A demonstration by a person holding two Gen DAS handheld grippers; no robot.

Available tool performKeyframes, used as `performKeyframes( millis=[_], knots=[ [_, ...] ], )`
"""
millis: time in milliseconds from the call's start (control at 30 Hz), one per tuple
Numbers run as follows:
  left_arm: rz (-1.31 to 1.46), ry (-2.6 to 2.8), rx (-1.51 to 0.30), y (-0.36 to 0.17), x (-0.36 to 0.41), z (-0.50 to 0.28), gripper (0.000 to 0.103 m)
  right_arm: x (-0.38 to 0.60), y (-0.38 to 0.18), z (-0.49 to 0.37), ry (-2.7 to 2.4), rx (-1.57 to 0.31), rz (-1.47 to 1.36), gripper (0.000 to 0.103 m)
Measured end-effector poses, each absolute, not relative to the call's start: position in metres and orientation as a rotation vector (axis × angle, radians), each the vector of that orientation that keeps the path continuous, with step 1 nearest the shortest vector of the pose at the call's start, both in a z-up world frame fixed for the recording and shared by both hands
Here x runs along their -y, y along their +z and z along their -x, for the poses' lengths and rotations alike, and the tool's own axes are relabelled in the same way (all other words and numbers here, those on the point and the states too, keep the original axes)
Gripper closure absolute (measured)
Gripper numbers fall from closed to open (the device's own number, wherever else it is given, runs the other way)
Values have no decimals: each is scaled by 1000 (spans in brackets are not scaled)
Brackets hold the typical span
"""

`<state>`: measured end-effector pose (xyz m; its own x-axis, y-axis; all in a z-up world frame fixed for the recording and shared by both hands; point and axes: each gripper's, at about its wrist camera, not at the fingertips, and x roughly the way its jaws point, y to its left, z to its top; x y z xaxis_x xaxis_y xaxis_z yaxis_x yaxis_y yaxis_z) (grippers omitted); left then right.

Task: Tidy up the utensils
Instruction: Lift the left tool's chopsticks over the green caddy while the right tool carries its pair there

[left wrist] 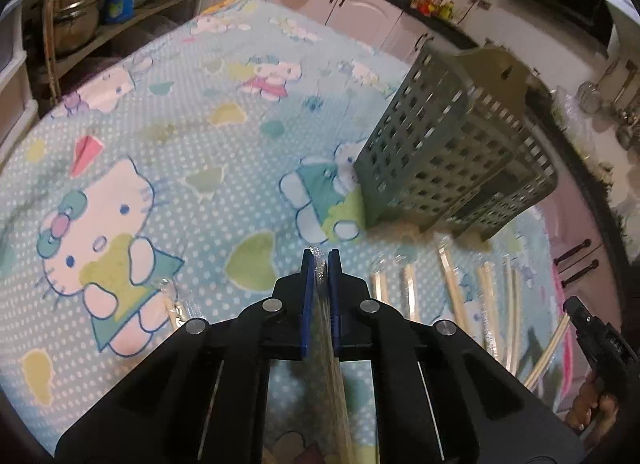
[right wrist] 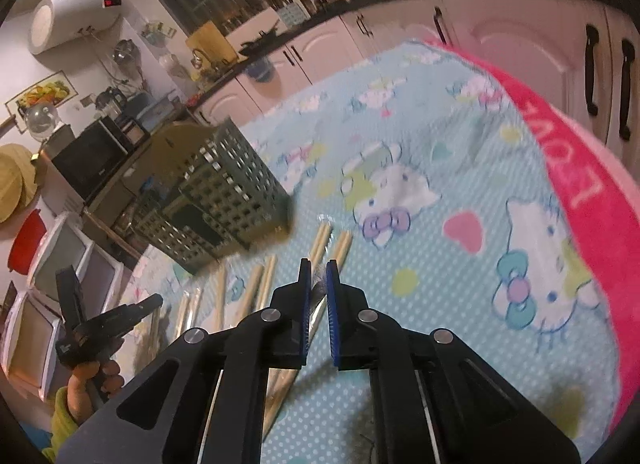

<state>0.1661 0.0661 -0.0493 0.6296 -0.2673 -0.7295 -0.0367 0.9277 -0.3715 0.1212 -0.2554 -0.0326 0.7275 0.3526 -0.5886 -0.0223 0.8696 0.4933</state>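
A green perforated utensil holder [left wrist: 436, 152] [right wrist: 228, 192] stands on the cartoon-print cloth [left wrist: 180, 112]. Several wrapped chopstick pairs [left wrist: 452, 284] [right wrist: 260, 288] lie side by side in front of it. My left gripper [left wrist: 321, 260] is shut on one clear-wrapped chopstick pair [left wrist: 332, 364], which runs back between the blue pads. My right gripper [right wrist: 319, 270] is shut on another wrapped pair [right wrist: 288, 380], which slants down to the left under the jaws. In the left wrist view the right gripper [left wrist: 576, 310] shows at the right edge, with that pair hanging from it.
A pink towel [right wrist: 560, 152] borders the cloth on the right. Kitchen cabinets [right wrist: 520, 44] stand close behind it. Shelves with pots [left wrist: 76, 12] are at the far left. A hand [right wrist: 92, 380] with the other gripper's handle sits at the lower left.
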Motion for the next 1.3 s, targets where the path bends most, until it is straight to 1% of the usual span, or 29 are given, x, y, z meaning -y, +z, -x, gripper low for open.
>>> performKeyframes(
  millis=[433,700,967,1300],
  knots=[
    [371,-219,-667,34,-59,-141,101,242,38,-106,283,-583,-335,97],
    [352,-252,-568,70,-49,-134,101,224,75,-105,307,-484,-220,97],
    [326,-259,-487,105,-44,-145,101,212,109,-120,329,-396,-166,98],
    [321,-226,-344,154,-39,-172,101,191,161,-146,360,-272,-119,98]
  ],
)
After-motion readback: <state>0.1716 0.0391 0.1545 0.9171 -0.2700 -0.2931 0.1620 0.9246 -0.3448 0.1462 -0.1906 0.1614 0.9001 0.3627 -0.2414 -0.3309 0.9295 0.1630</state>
